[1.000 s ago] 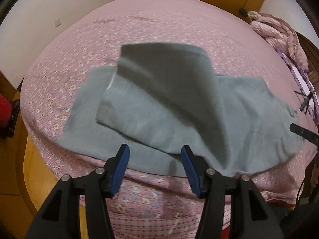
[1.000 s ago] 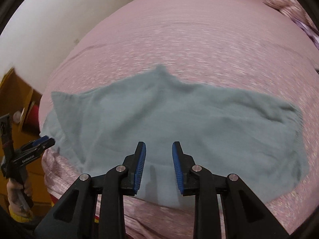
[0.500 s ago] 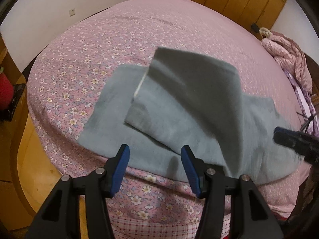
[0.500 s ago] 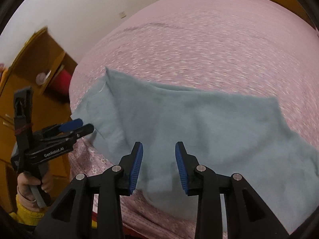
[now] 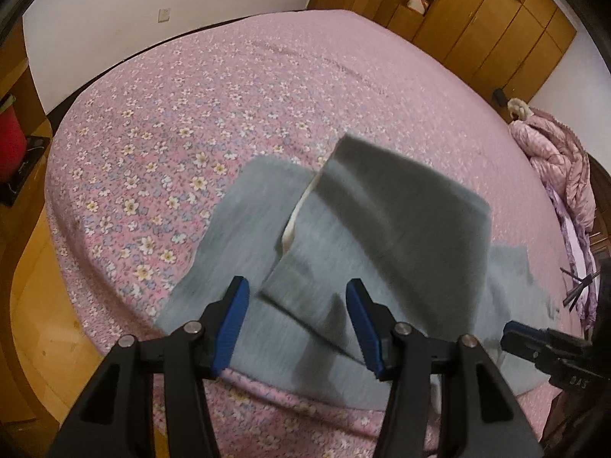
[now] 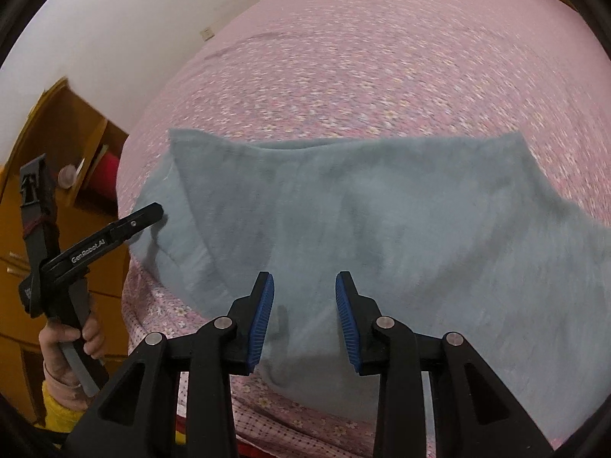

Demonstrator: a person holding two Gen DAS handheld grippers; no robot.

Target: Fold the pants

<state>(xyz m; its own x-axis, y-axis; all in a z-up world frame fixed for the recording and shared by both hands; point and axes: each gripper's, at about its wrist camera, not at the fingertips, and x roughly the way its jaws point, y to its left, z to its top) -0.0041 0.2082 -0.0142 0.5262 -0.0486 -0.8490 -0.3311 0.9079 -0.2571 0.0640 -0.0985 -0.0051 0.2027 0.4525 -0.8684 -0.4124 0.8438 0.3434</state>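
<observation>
Pants: grey pants [image 5: 382, 252] lay on the near edge of the bed [image 5: 229, 95], partly folded, one dark flap doubled over the paler layer beneath; a pale inner strip showed at the fold's left edge.
Why there: judged, the near edge kept the cloth within reach of both tools, and the flat bed held the fold in place.
Left gripper: left gripper [image 5: 298, 328] hovered over the near left part of the pants, jaws closing from a middling gap, nothing pinched between the blue pads; cloth showed beneath them only.
Right gripper: right gripper [image 6: 304, 320] hung over the near hem, jaws at a narrow gap, pads bare, no cloth gripped.
Hand: a hand [image 6: 72, 347] in a yellow sleeve held the left tool, seen at the left of the right wrist view.
Step judged: between folds; both tools looked to be lining up for the next pinch.
Containers: wooden wardrobe [image 5: 477, 19] at the far right, doors shut, contents hidden; open shelves held small items too small to tell.
Other: pink jacket [image 5: 553, 160] heaped at the bed's right side, well apart from the pants.
</observation>
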